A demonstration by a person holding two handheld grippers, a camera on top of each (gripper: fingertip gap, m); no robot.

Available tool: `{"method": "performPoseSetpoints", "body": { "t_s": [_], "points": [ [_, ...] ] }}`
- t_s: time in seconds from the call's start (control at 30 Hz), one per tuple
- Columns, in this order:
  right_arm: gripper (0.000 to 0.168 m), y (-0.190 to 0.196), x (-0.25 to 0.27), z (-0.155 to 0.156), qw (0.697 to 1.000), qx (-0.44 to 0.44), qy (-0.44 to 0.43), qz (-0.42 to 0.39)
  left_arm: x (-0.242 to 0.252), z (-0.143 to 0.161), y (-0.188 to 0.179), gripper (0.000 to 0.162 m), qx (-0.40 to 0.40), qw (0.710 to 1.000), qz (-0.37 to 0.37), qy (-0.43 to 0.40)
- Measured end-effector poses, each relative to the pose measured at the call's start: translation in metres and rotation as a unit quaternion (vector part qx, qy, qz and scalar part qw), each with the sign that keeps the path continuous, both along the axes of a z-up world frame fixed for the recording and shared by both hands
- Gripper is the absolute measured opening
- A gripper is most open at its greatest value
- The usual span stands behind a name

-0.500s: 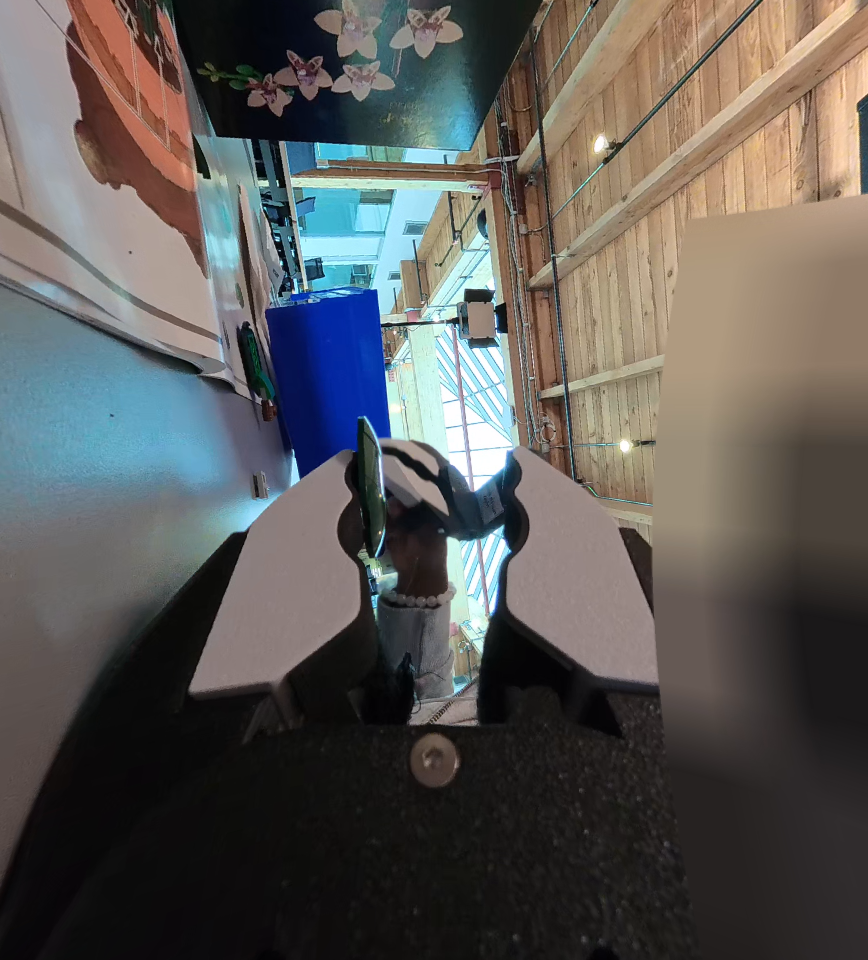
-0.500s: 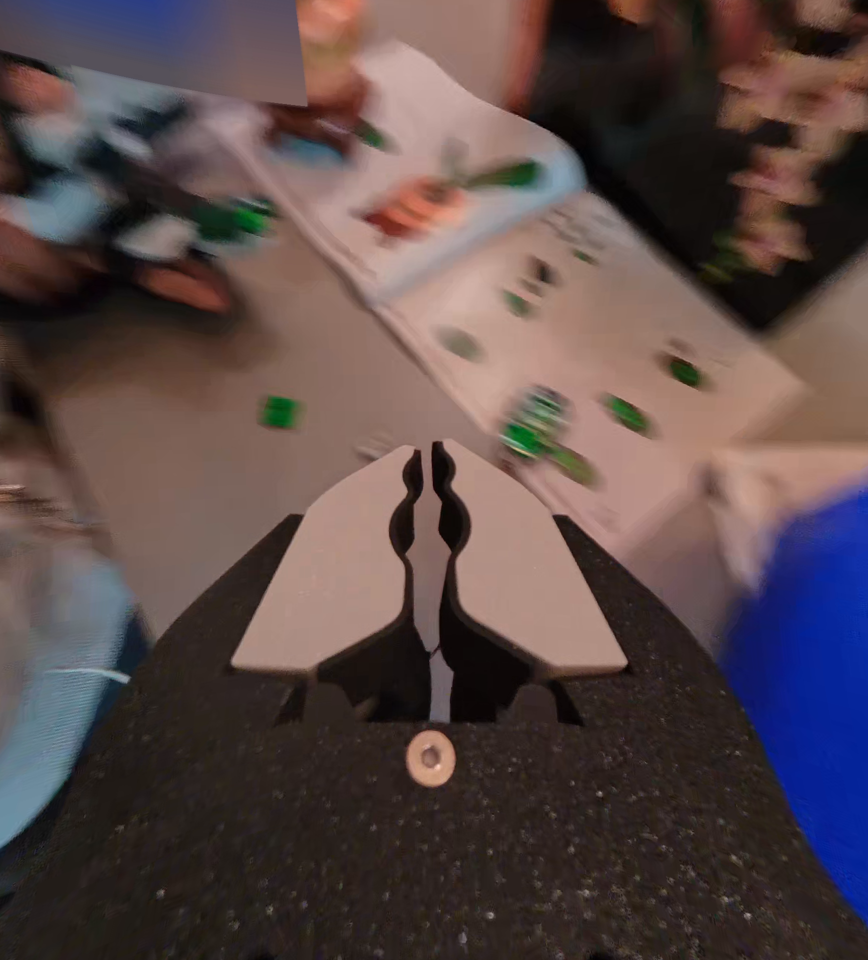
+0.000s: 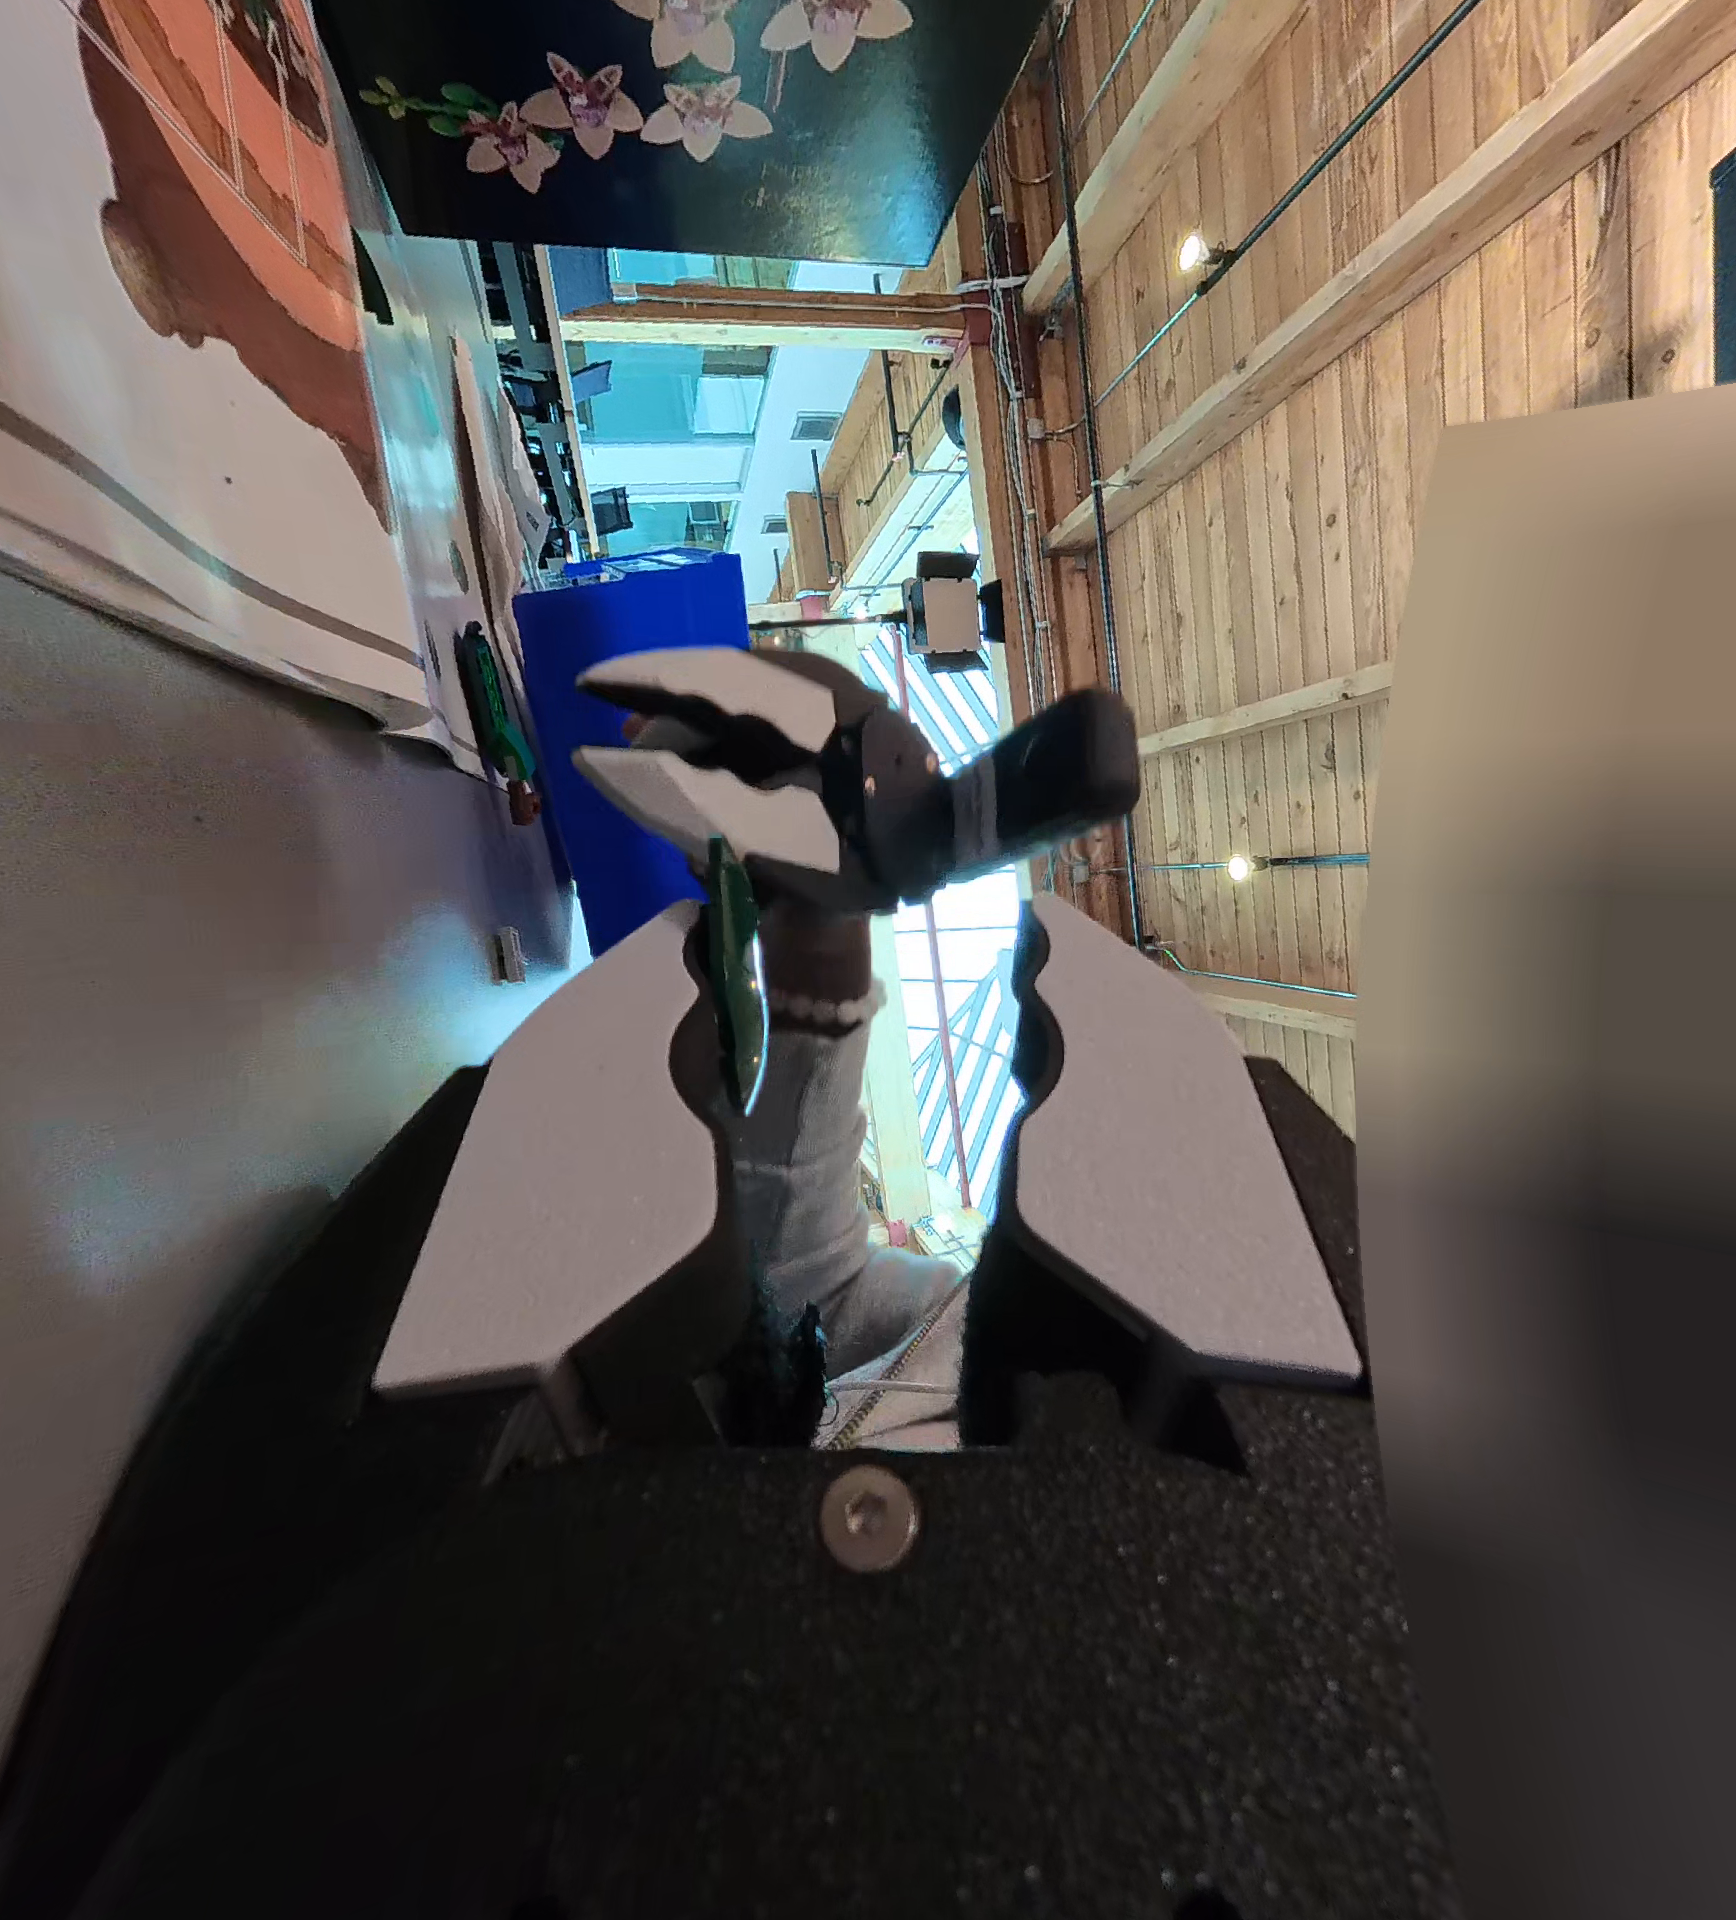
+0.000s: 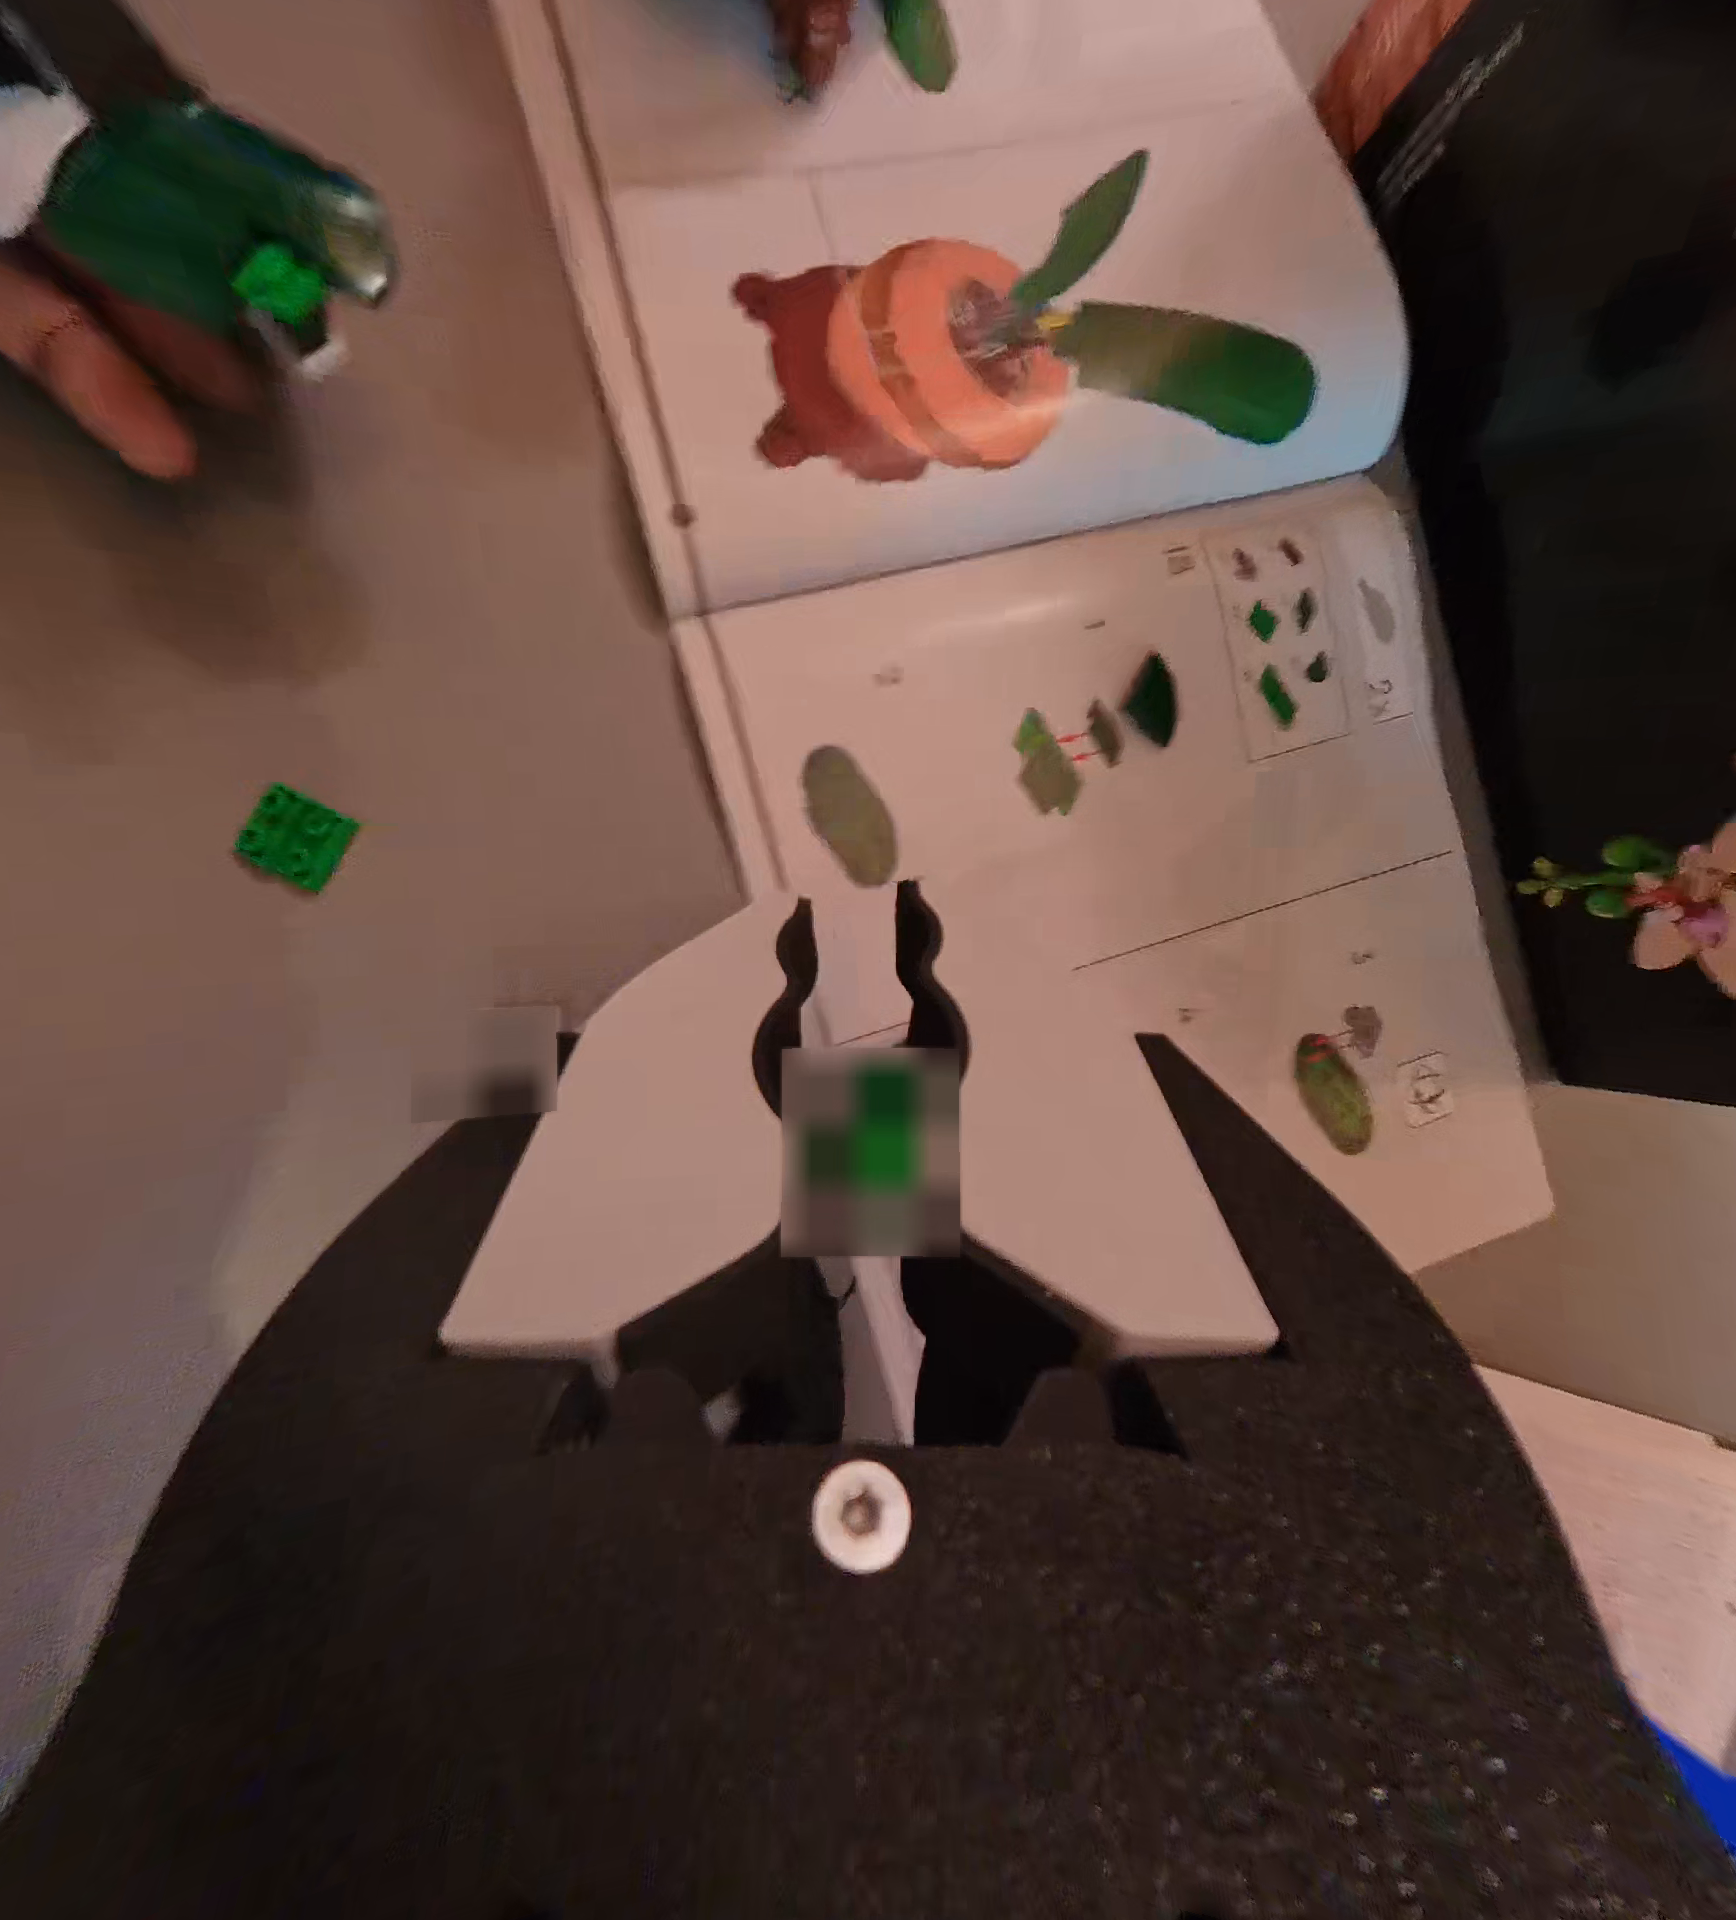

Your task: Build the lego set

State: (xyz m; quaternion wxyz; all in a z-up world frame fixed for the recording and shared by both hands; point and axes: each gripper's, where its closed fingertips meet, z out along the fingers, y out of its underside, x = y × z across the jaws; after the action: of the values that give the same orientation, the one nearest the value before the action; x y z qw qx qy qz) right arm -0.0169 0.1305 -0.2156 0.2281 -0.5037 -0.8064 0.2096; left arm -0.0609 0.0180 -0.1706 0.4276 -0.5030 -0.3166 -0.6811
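My left gripper (image 3: 864,914) is on its side with its jaws wide apart. A dark green leaf piece (image 3: 736,987) rests edge-on against its left finger only. In the right wrist view that leaf (image 4: 178,218) shows at the top left with a bright green plate (image 4: 277,286) on it and a hand under it. My right gripper (image 4: 853,904) hovers over the open instruction booklet (image 4: 739,156) with a narrow gap between its jaws. A blurred patch hides the space deeper between them. It also shows in the left wrist view (image 3: 583,722), above the leaf.
A loose green square plate (image 4: 298,836) lies on the grey table left of the booklet. A small green assembly (image 3: 490,707) lies on the booklet's page. A black box printed with orchids (image 4: 1622,623) stands beyond the booklet. A blue bin (image 3: 635,675) stands at the table's end. From the left gripper's tips to the loose green square plate (image 4: 298,836) is close to 9 cm.
My right gripper has swung over the booklet and its jaws have parted slightly. In the left wrist view it now sits higher and nearer. The left gripper and leaf have not moved.
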Motion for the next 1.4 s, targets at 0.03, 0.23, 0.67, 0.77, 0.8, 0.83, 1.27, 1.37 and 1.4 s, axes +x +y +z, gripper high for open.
{"method": "performPoseSetpoints", "body": {
  "t_s": [0.03,0.23,0.67,0.77,0.8,0.83,1.27,1.37,1.4],
  "points": [
    [0.014,0.007,-0.008,0.005,1.000,-0.001,0.005,-0.007,0.000,0.000,0.000,0.053,-0.001,1.000,0.000,0.001],
    [0.016,0.036,-0.056,-0.010,0.996,-0.068,-0.012,-0.051,0.000,0.001,0.002,0.053,0.003,1.000,0.001,0.001],
    [0.002,0.046,-0.063,-0.034,0.998,-0.055,-0.035,-0.022,0.001,0.002,0.000,0.053,0.011,1.000,-0.002,0.001],
    [0.002,0.004,-0.045,-0.026,0.992,-0.121,-0.045,0.005,0.001,0.002,0.000,0.053,0.010,1.000,0.000,0.001],
    [0.002,-0.003,-0.042,-0.022,0.992,-0.117,-0.037,0.016,0.001,0.002,0.000,0.053,0.009,1.000,0.001,0.002],
    [0.003,0.000,-0.042,-0.019,0.995,-0.095,-0.025,0.013,0.001,0.002,0.000,0.053,0.009,1.000,0.000,0.002],
    [0.003,0.028,-0.061,-0.034,0.996,-0.040,-0.005,0.079,0.000,0.002,0.001,0.053,0.010,1.000,0.003,0.002],
    [0.005,0.021,-0.051,-0.030,0.994,-0.015,-0.006,0.110,0.001,0.002,0.001,0.054,0.009,1.000,0.001,0.001],
    [0.008,0.023,-0.053,-0.025,0.993,-0.010,0.010,0.117,0.001,0.002,0.001,0.054,0.009,1.000,0.000,0.001]
  ]
}}
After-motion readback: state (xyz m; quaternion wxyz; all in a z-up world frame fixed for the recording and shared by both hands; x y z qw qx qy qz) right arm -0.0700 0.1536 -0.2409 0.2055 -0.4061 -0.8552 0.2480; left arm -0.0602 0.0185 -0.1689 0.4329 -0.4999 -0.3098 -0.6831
